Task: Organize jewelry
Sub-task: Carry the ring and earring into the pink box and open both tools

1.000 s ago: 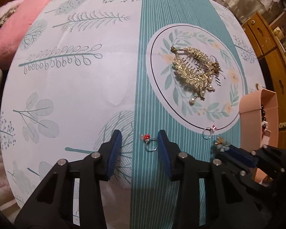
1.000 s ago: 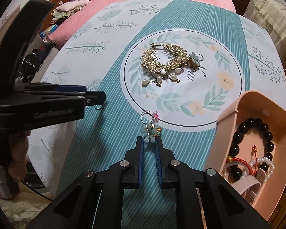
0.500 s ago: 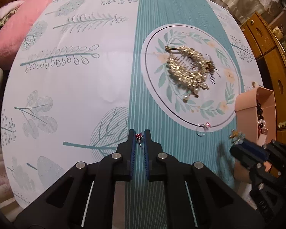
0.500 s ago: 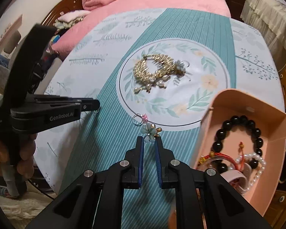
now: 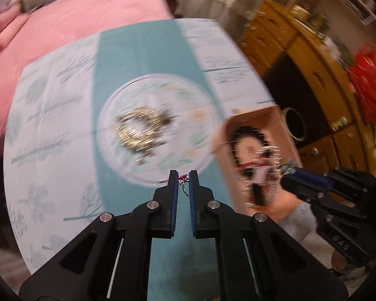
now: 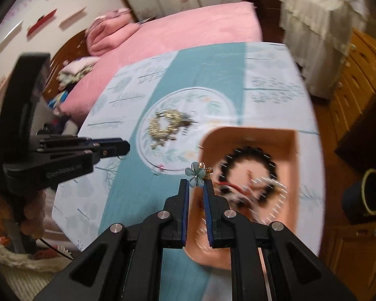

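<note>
My left gripper [image 5: 183, 175] is shut on a small ring with a red charm [image 5: 183, 179], held above the teal tablecloth. My right gripper [image 6: 196, 183] is shut on a blue flower ornament [image 6: 195, 174], held above the near left edge of the pink box [image 6: 294, 145]. The box holds a black bead bracelet [image 6: 248, 151] and other blurred pieces; it also shows in the left wrist view [image 5: 270, 115]. A gold leaf hair comb [image 6: 166, 125] lies on the round print in the middle of the cloth. A ring with a pink charm [image 6: 160, 167] lies by the circle's near edge.
The table carries a teal and white leaf-print cloth [image 6: 148, 90]. A pink bed [image 6: 188, 32] lies behind it. Wooden drawers [image 6: 358, 80] stand to the right, with a dark round bin [image 6: 371, 193] on the floor.
Both grippers lifted off the table with their pieces. The right gripper moved right, over the pink box's edge. The left gripper swung right toward the box. Both views are now motion-blurred.
</note>
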Demonstrator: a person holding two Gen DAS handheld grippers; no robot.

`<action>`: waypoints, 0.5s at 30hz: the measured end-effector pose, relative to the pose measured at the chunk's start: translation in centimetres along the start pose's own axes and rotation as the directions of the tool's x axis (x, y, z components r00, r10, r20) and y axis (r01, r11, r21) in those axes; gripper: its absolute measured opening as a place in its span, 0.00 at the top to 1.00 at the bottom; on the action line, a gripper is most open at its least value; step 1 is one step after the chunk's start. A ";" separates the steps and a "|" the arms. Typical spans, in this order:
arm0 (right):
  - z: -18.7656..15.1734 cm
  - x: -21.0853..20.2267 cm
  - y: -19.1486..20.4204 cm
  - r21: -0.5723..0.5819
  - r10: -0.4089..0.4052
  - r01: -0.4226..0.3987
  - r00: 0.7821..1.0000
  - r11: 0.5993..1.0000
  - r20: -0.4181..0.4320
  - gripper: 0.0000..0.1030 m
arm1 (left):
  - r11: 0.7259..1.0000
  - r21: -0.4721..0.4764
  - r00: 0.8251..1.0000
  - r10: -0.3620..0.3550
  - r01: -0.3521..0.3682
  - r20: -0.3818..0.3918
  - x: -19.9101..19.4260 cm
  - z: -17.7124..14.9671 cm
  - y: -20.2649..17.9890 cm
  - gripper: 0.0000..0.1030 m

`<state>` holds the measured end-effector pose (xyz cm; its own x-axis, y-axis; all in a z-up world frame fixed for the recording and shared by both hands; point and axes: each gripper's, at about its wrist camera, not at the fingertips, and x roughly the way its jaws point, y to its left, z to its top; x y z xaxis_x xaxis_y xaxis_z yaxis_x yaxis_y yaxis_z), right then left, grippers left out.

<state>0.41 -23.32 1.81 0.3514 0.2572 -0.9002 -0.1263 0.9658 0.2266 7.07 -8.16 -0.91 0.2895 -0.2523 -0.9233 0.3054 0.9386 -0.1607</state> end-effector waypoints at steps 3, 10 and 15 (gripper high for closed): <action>-1.5 -1.2 -1.8 0.050 -0.030 0.030 1.000 0.998 0.004 0.89 | 0.996 0.085 0.999 -0.033 0.032 0.009 -0.3 0.5 -3.4 0.94; -5.0 -2.5 -5.7 0.167 -0.070 0.070 0.998 0.983 -0.004 0.89 | 0.978 0.197 0.997 -0.072 0.076 -0.027 1.6 1.2 -8.4 0.94; -6.0 -2.9 -6.3 0.176 -0.080 0.079 0.997 0.981 -0.001 0.89 | 0.972 0.225 0.997 -0.059 0.069 -0.049 3.5 2.0 -10.0 0.94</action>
<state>-5.35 -30.35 0.76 0.3596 0.1794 -0.9157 0.0669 0.9739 0.2170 6.86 -18.92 -1.78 0.2258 -0.2957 -0.9282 0.5208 0.8419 -0.1415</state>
